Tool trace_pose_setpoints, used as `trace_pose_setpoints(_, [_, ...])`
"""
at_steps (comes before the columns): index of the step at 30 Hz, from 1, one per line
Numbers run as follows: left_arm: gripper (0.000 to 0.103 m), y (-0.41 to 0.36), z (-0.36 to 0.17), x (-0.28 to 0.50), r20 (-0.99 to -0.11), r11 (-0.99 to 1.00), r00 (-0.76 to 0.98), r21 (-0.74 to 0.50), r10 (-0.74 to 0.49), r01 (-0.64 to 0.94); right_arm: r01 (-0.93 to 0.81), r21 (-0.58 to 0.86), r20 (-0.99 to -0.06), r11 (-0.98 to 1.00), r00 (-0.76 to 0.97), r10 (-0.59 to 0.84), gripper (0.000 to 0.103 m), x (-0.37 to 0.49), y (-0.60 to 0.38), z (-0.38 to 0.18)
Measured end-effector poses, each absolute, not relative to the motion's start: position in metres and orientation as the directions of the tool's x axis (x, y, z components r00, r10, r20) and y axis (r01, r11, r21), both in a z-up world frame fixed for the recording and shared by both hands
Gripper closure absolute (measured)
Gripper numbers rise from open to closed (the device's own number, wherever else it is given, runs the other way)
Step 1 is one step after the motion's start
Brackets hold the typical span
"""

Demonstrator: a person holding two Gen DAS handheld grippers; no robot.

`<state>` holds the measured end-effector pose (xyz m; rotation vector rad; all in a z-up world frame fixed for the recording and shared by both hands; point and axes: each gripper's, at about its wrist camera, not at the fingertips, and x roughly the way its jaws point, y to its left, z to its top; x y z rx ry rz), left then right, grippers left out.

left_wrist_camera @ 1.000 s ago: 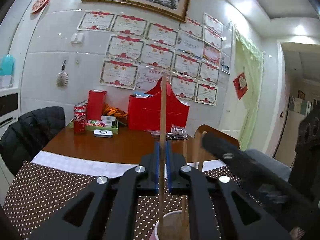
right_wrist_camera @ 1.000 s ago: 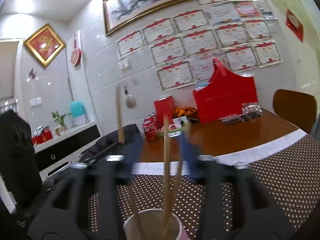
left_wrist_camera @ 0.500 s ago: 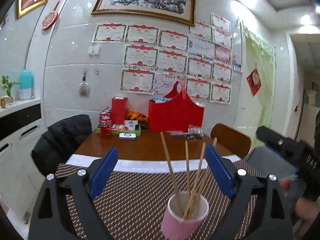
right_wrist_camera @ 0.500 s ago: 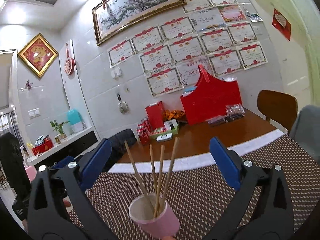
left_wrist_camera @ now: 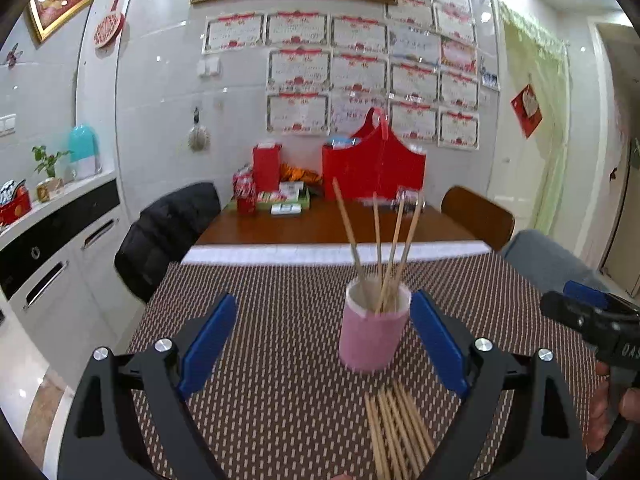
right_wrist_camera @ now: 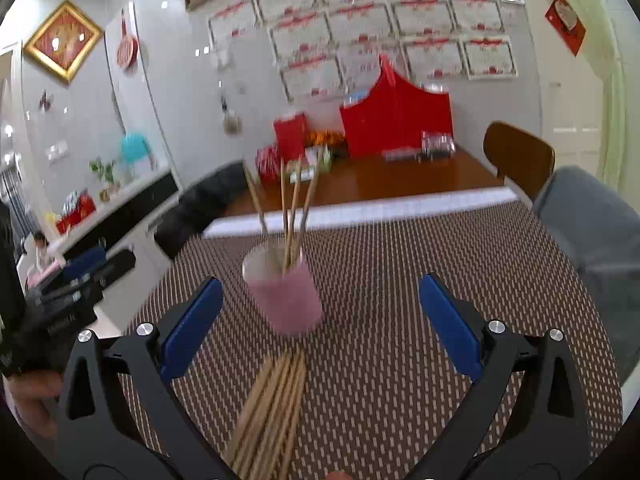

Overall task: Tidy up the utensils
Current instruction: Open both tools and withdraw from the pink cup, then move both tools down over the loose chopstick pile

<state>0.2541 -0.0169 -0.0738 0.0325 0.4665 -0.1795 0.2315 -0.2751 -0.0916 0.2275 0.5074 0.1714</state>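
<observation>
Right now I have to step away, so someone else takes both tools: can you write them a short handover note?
Left tool: open, empty, jaws just opened.
Right tool: open, empty, jaws just opened too.
Pink paper cup stands upright on the brown dotted placemat, between both tools' fingers but untouched.
Done: four wooden chopsticks stand in the cup, leaning apart.
Left: a bundle of loose wooden chopsticks lies flat on the mat, nearer the tools than the cup. Probably pick those up next and drop them in.
</observation>
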Motion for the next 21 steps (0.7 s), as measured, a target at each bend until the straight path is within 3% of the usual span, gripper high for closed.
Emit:
trace_pose_setpoints(10, [0.016,-0.017,-0.158,0.235,-0.695,0.979,0.709,0.035,-0.121,0.201,-0.113,0.229,-0.633,0.967,0.737,0.236,0.006,0.204,-0.262,-0.157])
trace_pose_setpoints(21, [0.016,-0.03,-0.228,0.234,-0.821,0.965,0.563,0.062,-0.096,0.254,-0.114,0.208,-0.705,0.971,0.671,0.23,0.006,0.204,-0.254,-0.19])
